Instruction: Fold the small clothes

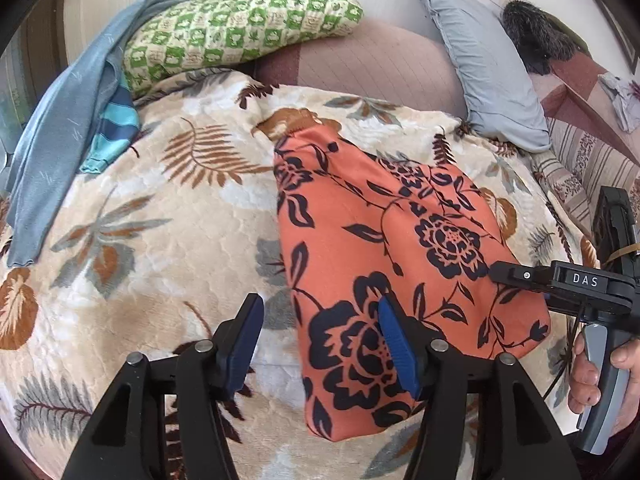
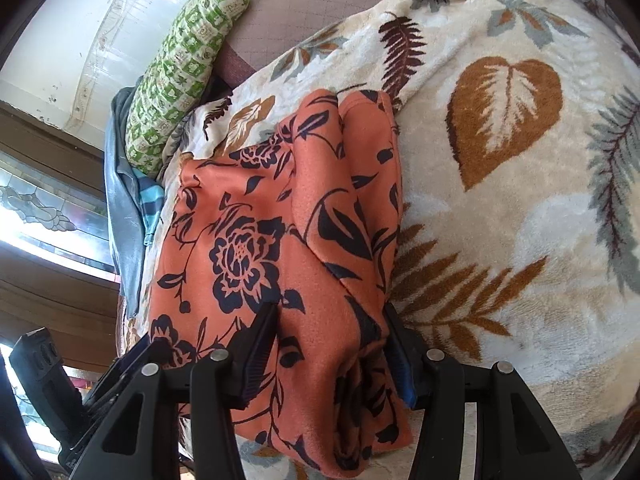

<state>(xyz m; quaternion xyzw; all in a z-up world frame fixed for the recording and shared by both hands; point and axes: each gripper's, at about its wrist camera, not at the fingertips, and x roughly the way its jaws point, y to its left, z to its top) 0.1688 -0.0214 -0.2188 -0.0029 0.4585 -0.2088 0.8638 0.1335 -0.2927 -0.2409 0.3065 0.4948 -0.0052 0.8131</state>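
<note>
The left tongs [image 1: 320, 340] are standing spread, nothing pinched, their right pad hanging over the near edge of the orange garment [image 1: 384, 240]. The right tongs [image 2: 332, 344] are straddling a bunched fold of that garment, half open; whether the pads are pressing it I cannot tell. The garment is lying folded on the leaf-print blanket [image 1: 160, 220]. Beyond are lying a green pillow [image 1: 240, 24] and blue clothes [image 1: 60, 120].
</note>
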